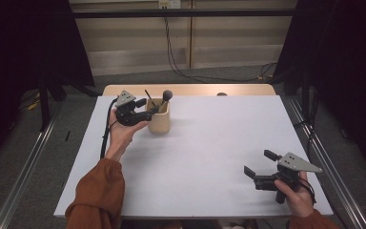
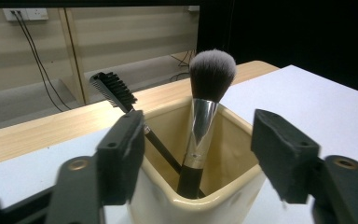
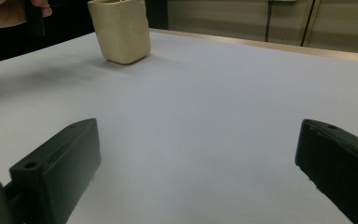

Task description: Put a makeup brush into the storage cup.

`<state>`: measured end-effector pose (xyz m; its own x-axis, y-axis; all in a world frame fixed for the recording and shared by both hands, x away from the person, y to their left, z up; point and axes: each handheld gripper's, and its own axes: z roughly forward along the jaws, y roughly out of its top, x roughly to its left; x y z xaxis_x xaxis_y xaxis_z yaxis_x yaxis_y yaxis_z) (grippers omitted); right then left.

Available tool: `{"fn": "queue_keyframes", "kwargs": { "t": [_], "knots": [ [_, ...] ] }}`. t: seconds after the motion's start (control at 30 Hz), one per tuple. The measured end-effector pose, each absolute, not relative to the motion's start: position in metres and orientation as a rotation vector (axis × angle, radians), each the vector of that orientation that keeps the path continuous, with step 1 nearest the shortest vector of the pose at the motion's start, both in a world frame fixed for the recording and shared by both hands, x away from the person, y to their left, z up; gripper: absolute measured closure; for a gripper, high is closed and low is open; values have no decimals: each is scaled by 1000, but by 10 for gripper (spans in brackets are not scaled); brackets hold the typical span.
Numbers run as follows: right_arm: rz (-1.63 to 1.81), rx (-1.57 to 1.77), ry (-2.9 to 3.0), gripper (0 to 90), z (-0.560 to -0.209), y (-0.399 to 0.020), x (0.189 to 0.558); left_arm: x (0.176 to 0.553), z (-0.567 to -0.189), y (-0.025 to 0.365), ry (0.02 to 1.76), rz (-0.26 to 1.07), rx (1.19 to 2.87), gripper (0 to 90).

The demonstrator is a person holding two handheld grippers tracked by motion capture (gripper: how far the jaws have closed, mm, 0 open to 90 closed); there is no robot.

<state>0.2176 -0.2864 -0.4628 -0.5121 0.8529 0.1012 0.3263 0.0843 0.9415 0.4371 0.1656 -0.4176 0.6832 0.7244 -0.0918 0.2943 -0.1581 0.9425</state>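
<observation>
Cream cup (image 2: 200, 196), powder brush (image 2: 207, 93), black comb (image 2: 114, 91), tool (image 2: 200, 154) parted

Overhead and jaw-level, sharing cup (image 1: 158, 121)

The person is wearing rust-orange sleeves (image 1: 97, 191) gathered at the cuffs. Each claw, left claw (image 1: 153, 109) and right claw (image 1: 257, 163), is showing matt black blocky jaws, brass-coloured screws, and a grey three-cornered plate on top; a black cable (image 1: 106, 131) is trailing from the left one.
</observation>
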Motion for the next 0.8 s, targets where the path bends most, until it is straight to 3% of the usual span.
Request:
{"fn": "queue_keyframes", "kwargs": {
  "t": [0.47,0.8],
  "knots": [
    [1435,1167,1867,0,-462,-286,217,425,-407,180,865,474,1716,87],
    [1426,1159,1844,0,-459,-287,211,407,-401,188,845,446,1684,40]
  ]
}}
